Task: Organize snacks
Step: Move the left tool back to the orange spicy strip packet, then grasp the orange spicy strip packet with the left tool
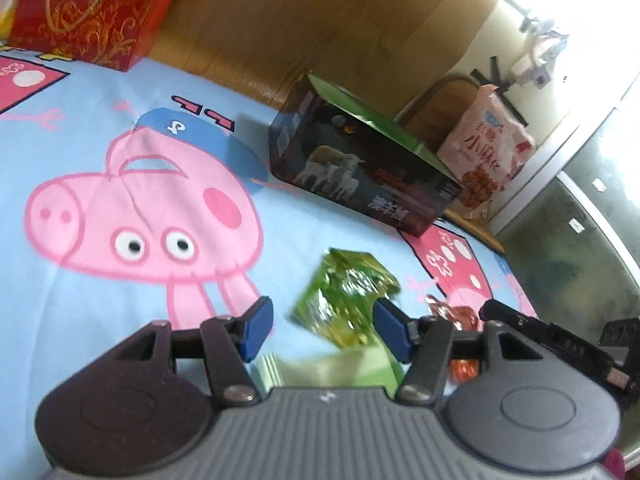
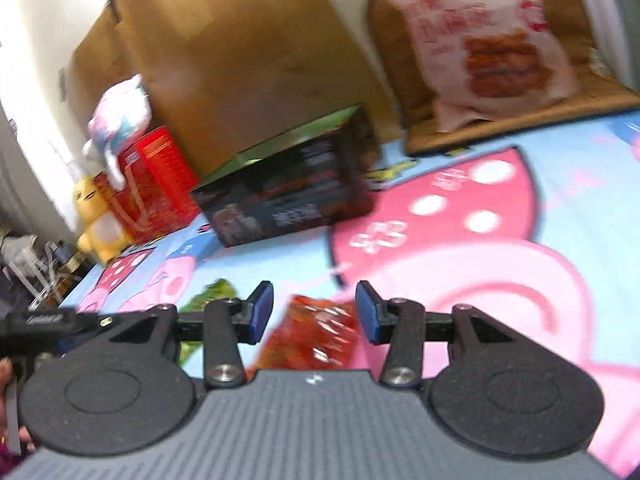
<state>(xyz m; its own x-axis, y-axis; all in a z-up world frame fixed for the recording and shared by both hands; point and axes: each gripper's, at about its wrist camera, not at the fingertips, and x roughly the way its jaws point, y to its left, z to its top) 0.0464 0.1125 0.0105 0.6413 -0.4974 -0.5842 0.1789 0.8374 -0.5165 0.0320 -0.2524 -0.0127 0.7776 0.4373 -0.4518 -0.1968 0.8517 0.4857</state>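
Note:
A crinkled green snack packet (image 1: 344, 300) lies on the cartoon-pig bedsheet (image 1: 80, 152), between the blue pads of my left gripper (image 1: 323, 316) and close to the right pad. The pads do not press on it, so the gripper is open. A pale green packet (image 1: 340, 368) lies lower down, partly hidden by the gripper body. My right gripper (image 2: 314, 308) is open around a red-orange snack packet (image 2: 316, 336), with a gap on each side. An open dark box (image 1: 360, 168) with a green lining (image 2: 288, 196) stands farther back on the sheet.
A big pink snack bag (image 1: 484, 152) leans on a brown cushion (image 2: 520, 120) behind the box. A red gift bag (image 1: 92, 8), a red carton (image 2: 156, 184) and two plush toys (image 2: 96, 224) sit along the wooden headboard (image 1: 280, 20). The bed's edge runs at the right.

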